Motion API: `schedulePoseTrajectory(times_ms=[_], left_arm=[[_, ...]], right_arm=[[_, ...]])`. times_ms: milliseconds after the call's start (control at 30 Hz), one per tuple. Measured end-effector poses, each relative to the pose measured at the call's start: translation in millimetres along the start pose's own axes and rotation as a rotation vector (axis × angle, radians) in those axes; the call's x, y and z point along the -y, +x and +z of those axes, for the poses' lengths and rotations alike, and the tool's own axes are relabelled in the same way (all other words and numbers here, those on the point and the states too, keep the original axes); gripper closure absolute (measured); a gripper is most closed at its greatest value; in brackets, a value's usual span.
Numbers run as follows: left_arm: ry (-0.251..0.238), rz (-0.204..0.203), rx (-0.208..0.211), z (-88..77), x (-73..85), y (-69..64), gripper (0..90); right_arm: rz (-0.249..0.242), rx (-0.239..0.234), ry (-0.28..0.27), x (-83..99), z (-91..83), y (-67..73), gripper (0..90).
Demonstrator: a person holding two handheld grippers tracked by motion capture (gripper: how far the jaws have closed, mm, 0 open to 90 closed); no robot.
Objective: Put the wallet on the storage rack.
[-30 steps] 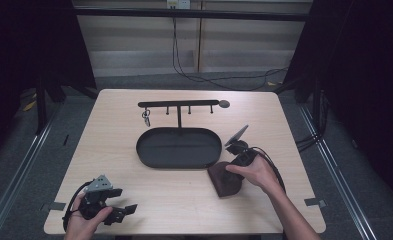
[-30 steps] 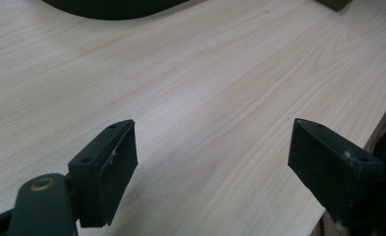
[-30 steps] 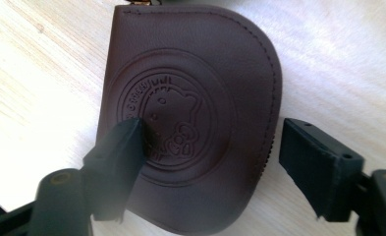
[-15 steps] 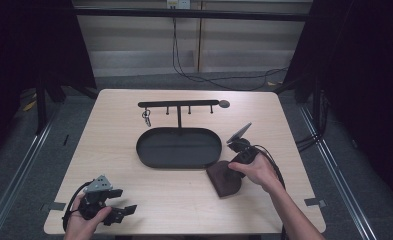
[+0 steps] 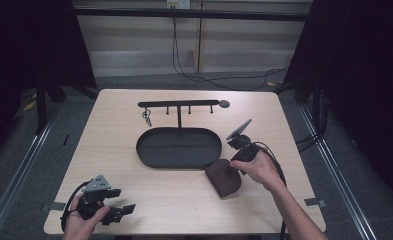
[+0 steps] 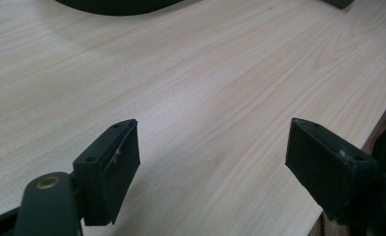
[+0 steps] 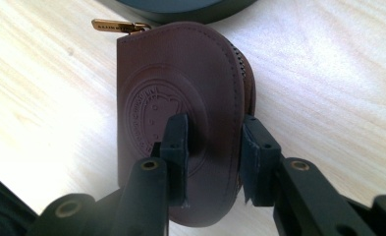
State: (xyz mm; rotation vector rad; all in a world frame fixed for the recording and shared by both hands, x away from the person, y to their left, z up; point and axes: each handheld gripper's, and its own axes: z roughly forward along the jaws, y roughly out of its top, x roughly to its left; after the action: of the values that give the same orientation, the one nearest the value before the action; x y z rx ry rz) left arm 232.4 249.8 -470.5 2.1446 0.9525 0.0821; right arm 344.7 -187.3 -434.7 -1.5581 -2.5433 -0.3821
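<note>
Brown embossed leather pouch (image 7: 180, 118); pale wood-grain table (image 7: 328, 73).

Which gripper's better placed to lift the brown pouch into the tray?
Right. The right gripper has just been closing with the brown pouch between its jaws, beside the tray. Whether the pads press yet I cannot tell. The left gripper sits open at the near table corner, far off.

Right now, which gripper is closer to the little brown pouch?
Right. The right gripper is on the brown pouch, its jaws just closing across the leather. The left gripper sits open at the table's near left corner, well away from it.
</note>
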Motion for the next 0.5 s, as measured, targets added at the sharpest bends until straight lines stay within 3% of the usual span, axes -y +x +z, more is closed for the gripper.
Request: schedulePoseTrajectory(times_ms=[167,300,500], left_arm=[[-0.002,0.003,-0.003,-0.4,-0.4,0.2,21.2],[-0.005,0.004,-0.002,-0.8,-0.3,0.5,21.2],[-0.009,0.008,0.005,-0.9,-0.8,-0.4,21.2]], right_arm=[[-0.011,0.004,-0.014,0.6,-8.6,0.6,75.3],[-0.009,-0.026,-0.024,0.8,-14.3,-0.2,80.5],[-0.041,0.01,-0.006,-1.0,-22.1,4.0,81.7]])
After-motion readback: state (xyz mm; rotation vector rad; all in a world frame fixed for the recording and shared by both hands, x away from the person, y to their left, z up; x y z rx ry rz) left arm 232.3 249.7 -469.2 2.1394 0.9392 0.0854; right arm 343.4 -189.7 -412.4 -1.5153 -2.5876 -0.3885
